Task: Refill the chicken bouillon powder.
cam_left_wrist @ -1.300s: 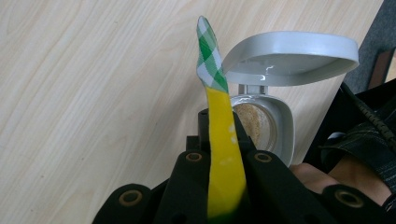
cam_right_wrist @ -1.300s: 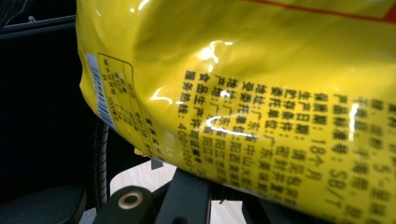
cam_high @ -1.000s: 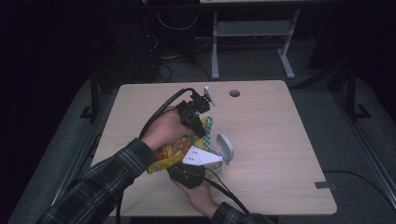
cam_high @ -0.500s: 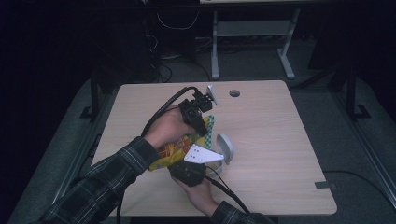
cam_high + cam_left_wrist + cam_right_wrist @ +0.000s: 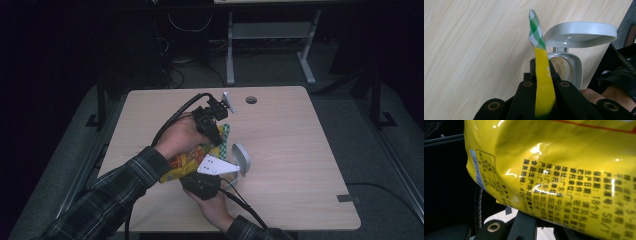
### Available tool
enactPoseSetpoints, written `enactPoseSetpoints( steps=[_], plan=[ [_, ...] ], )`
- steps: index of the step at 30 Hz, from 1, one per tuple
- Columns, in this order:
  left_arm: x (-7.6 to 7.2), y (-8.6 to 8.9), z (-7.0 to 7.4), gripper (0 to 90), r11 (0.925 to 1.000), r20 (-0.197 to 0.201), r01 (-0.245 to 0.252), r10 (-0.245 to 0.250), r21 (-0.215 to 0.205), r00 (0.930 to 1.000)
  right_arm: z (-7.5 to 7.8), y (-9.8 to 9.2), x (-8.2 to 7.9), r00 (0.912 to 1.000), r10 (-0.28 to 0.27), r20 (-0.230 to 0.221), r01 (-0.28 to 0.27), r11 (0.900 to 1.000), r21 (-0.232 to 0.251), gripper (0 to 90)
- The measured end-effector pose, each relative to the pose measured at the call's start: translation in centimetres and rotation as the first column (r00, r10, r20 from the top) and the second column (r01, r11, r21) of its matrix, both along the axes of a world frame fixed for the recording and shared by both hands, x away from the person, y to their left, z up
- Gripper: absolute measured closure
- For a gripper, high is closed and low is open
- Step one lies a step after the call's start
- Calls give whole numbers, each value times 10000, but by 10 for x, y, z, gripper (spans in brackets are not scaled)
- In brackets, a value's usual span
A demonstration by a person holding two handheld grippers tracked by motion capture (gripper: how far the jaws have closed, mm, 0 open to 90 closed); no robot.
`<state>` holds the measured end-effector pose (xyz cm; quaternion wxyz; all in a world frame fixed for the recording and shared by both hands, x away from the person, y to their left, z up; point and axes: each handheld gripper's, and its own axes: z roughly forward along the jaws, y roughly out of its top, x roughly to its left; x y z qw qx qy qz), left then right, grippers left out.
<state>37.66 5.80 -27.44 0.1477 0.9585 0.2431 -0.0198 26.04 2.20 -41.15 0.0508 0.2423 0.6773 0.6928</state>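
- The left gripper (image 5: 212, 117) is black and blocky, and carries a pale grey three-cornered plate beside its top.
- The right gripper (image 5: 202, 182) is black too, with a white three-cornered plate dotted with small holes.
- A thick black cable trails from each gripper.
- Its black jaws show brass-ringed screw holes in the left gripper view.
- Both sleeves are dark plaid with light lines.

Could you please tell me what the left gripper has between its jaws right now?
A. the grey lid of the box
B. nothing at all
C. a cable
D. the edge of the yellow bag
D: in the left gripper view the left gripper is shut on the thin edge of the yellow bag, whose green-checked tip sticks up past the jaws, while the open grey box sits behind on the table.
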Motion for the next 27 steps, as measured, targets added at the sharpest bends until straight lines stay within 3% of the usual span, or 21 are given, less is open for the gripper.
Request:
enactPoseSetpoints(
  steps=[27],
  plan=[
    [-1,1,-1,898,9999,48,69,-68,-135,10000,-1,0,0,10000,-56,42,57,9999,-102,898]
  ],
)
